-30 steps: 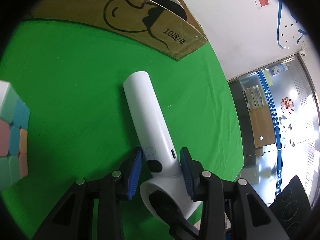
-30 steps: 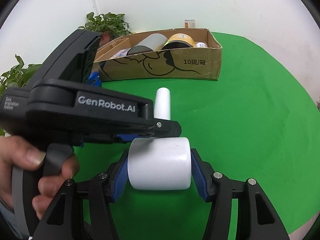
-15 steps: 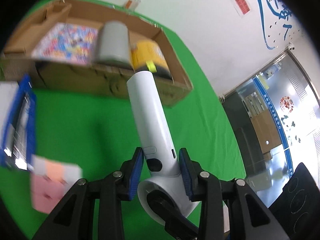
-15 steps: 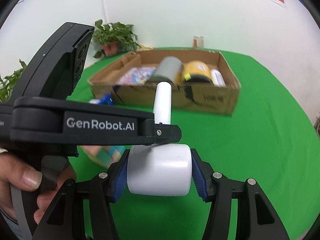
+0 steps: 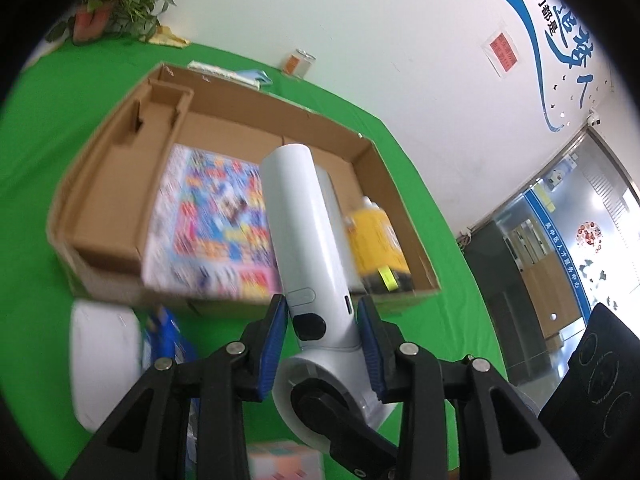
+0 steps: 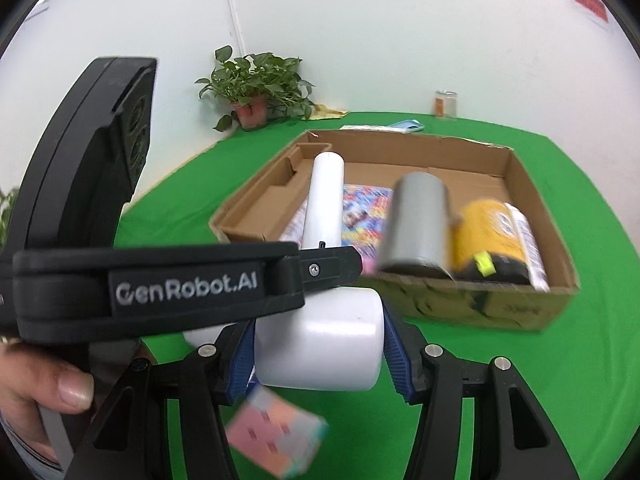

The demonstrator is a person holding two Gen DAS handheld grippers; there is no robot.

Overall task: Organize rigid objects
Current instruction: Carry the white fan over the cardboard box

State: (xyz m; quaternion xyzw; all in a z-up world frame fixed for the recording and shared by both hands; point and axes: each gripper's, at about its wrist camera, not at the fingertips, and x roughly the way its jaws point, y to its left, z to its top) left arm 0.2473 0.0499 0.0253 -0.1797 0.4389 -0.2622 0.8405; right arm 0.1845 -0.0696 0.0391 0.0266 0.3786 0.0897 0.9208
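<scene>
While gripping dryer (image 6: 320,344), "GenRobot.AI" tool (image 5: 322,322).

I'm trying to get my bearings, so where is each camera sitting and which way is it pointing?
Left wrist: on the left gripper, looking along the hair dryer into the cardboard box; only its fingers show.
Right wrist: on the right gripper, facing the box; the left gripper and a thumb show.
Shared: dryer, box, yellow canister.

Office or lab space — green-covered table (image 6: 580,184), wall slogan (image 5: 560,12), glass door (image 5: 568,248).
</scene>
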